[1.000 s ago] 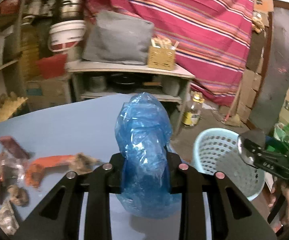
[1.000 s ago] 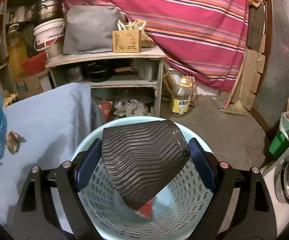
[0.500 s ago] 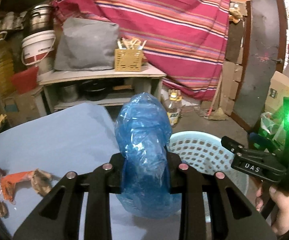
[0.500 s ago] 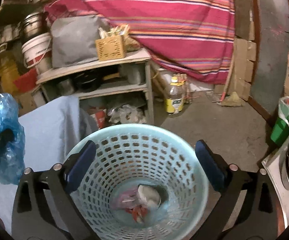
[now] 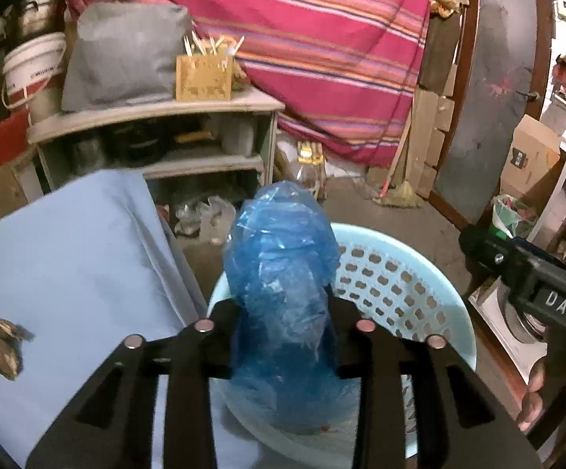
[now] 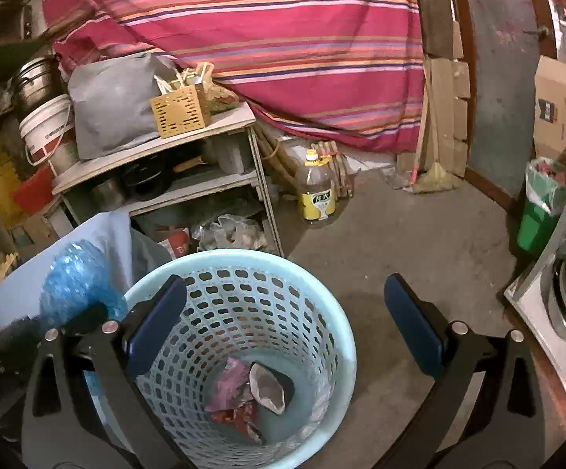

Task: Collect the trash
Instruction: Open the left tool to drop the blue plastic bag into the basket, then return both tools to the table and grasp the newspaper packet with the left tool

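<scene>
My left gripper (image 5: 283,312) is shut on a crumpled blue plastic bag (image 5: 283,273) and holds it over the near rim of the light blue perforated basket (image 5: 392,273). The bag also shows in the right wrist view (image 6: 75,281), left of the basket (image 6: 283,269). My right gripper (image 6: 283,312) is open and empty above the basket, whose bottom holds a dark ribbed wrapper (image 6: 269,387) and purple and red wrappers (image 6: 232,398). The right gripper also shows at the right edge of the left wrist view (image 5: 525,273). A brown and orange scrap (image 5: 1,344) lies on the blue table (image 5: 67,254).
A grey shelf (image 6: 157,148) with a cushion, a wicker box and pots stands behind the table. An oil bottle (image 6: 316,191) stands on the concrete floor. A green bin (image 6: 537,211) and a metal counter are on the right. A striped cloth hangs behind.
My left gripper has carried the blue bag rightward from above the table to over the basket. My right gripper has opened and let the dark ribbed wrapper fall into the basket.
</scene>
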A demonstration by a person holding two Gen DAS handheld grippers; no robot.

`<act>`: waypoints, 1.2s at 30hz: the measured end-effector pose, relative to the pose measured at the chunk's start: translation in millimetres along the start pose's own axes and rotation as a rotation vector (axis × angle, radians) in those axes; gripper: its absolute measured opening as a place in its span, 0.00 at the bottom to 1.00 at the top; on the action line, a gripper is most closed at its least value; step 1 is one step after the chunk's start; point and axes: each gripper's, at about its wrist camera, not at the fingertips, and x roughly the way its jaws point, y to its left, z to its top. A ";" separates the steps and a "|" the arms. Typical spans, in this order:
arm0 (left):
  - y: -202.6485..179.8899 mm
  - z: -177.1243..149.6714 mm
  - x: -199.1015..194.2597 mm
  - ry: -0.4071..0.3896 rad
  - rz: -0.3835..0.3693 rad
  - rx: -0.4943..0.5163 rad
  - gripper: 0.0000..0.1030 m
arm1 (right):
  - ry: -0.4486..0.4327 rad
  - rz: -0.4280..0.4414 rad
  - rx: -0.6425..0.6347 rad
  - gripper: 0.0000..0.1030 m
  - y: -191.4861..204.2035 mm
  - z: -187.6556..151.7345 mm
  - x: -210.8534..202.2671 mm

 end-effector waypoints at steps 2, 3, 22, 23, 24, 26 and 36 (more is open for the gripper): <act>2.7 -0.7 1.0 0.005 0.006 -0.014 0.63 | 0.004 0.001 0.003 0.96 -0.5 -0.1 1.0; 3.9 -0.7 0.1 0.001 0.012 -0.017 0.65 | 0.004 0.001 0.002 0.96 0.9 0.0 1.0; 76.8 -33.4 -105.6 -0.093 0.195 0.004 0.86 | -0.001 0.107 -0.068 0.96 68.0 -2.6 -2.6; 83.8 -37.4 -114.5 -0.097 0.207 0.004 0.86 | 0.000 0.130 -0.074 0.96 76.0 -4.1 -4.2; 93.0 -42.9 -125.2 -0.100 0.228 0.003 0.86 | 0.006 0.159 -0.082 0.96 87.5 -6.5 -5.5; 116.1 -56.9 -148.5 -0.103 0.281 -0.003 0.89 | 0.018 0.207 -0.109 0.96 109.0 -13.6 -8.3; 231.6 -127.6 -228.4 -0.059 0.464 -0.143 0.91 | 0.058 0.295 -0.287 0.96 207.4 -51.7 -18.0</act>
